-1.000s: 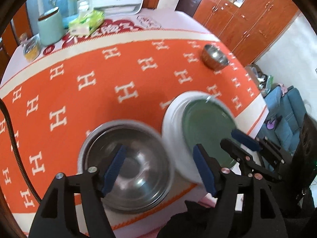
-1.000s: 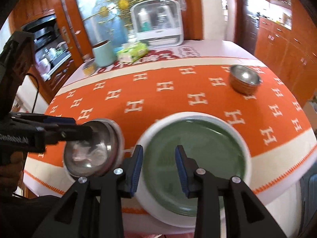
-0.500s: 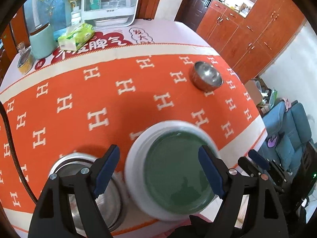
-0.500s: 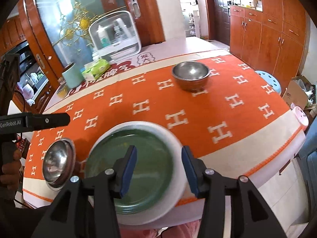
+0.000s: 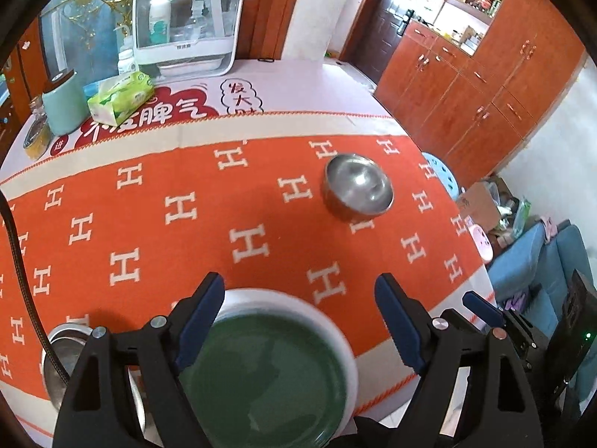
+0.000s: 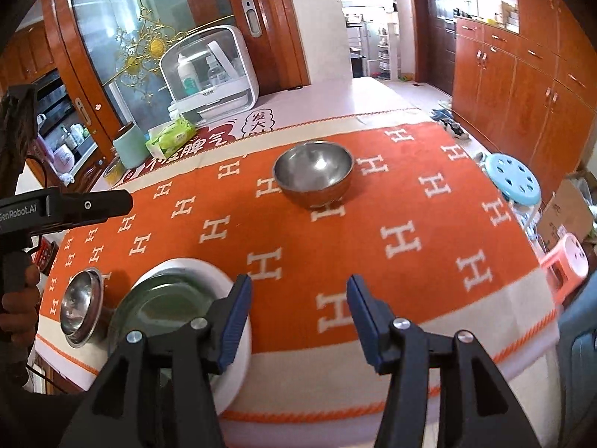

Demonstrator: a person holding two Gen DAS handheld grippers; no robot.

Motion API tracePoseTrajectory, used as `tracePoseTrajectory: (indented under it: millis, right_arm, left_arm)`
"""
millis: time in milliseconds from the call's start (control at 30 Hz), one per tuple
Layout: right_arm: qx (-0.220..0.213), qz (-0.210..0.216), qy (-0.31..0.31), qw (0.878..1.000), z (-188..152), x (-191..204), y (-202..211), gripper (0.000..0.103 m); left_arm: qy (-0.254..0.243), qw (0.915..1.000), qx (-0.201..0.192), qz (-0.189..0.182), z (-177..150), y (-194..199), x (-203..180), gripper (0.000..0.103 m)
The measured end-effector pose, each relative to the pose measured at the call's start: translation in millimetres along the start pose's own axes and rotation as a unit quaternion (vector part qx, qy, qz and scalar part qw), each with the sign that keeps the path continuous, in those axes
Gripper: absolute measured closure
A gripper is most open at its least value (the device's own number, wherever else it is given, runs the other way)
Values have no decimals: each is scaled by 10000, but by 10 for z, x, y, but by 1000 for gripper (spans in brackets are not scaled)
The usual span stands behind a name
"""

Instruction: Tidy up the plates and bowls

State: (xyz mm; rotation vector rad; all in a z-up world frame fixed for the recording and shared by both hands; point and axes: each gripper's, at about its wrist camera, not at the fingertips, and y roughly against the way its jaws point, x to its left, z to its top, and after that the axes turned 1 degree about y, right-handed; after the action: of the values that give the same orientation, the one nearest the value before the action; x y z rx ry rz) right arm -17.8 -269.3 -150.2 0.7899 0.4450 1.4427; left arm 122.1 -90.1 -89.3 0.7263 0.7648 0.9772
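Both the left gripper and the right gripper hang with jaws apart and empty, the right's having just widened. The green plate lies at the near table edge beside a steel bowl; another steel bowl sits well apart on the orange cloth.

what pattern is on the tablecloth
Orange tablecloth with repeated white H shapes and a cream border; clearest in the right wrist view.

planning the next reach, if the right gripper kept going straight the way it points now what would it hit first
Probably the bare orange cloth: the open right gripper holds nothing and frames only cloth between its fingers. The steel bowl sits farther along roughly that line, so a shallower path might reach it instead. Depth is hard to judge.
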Motion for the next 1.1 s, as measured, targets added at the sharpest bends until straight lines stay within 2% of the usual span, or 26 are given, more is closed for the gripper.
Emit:
tracePoseTrajectory:
  millis: [233,400,667,867,1100]
  right_arm:
    - [41,306,235,9992,246,-338,-152,50]
    - [-126,451,295,9985,451,-503,-235,50]
    - [-401,632,151,9971,778,-735,-448,50]
    - [-663,555,396,9955,883,-816,-625,50]
    - [-567,820,466,9939,910,-863,-962,50]
  left_arm:
    - [261,9992,-200,213,141,-139,-271,21]
    - [316,9981,-369,380,257,-229,-443,17]
    - [298,9974,-353,551,470,-474,-693,17]
    - [242,9968,-228,721,618,-794,-785,17]
    - [305,9952,139,917,682,-1279,-749,17]
